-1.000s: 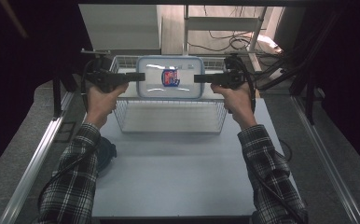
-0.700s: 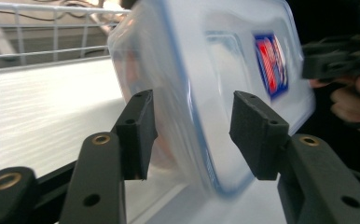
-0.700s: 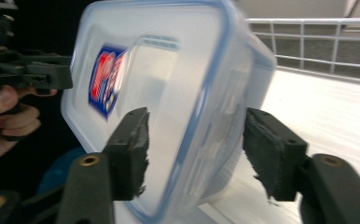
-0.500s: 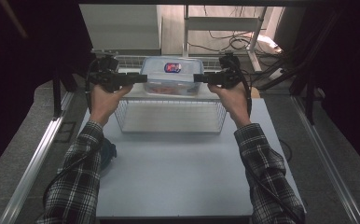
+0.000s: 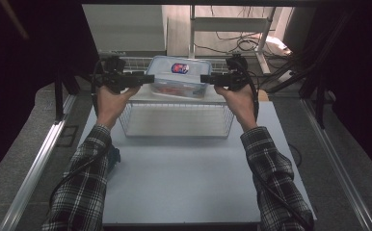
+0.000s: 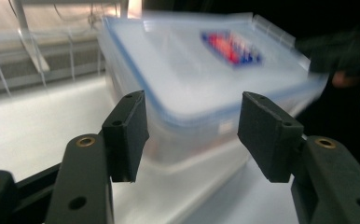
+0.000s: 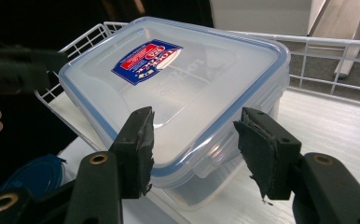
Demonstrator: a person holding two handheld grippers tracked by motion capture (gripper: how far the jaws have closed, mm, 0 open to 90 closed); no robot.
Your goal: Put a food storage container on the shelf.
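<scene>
1. Table (image 5: 184, 183): the white top carries the whole job, and the person stands at 6 o'clock with both forearms reaching toward 12 o'clock, so the work sits at arm's length at the far end.
2. Wire basket (image 5: 174, 127): it stands at 12 o'clock on the table, open-topped, its near half bare. My guess is that it serves as the drop-off bin, which is why both hands meet above its far half.
3. Lidded plastic box (image 5: 179, 77): clear with a blue seal, it sits in the basket's far part, tilted, with its lid closed. Something reddish shows through its near wall, though what it is I cannot tell.
4. Left tongs (image 5: 148, 78): at 9 o'clock of the box and pointing at its side. Their jaws have just been opening, and in the left gripper view the pads stand apart with the box's edge beyond them, untouched. It looks like a release.
5. Right tongs (image 5: 204, 78): at 3 o'clock of the box, mirroring the other pair. The jaws are spread around a lid clip, and the pads appear clear of it.
6. Blue object (image 5: 112, 158): it lies at the table's 8 o'clock edge beside the left sleeve, well apart from the basket.
7. Red-and-blue label (image 5: 179, 68): it is stuck on the lid and faces up.
</scene>
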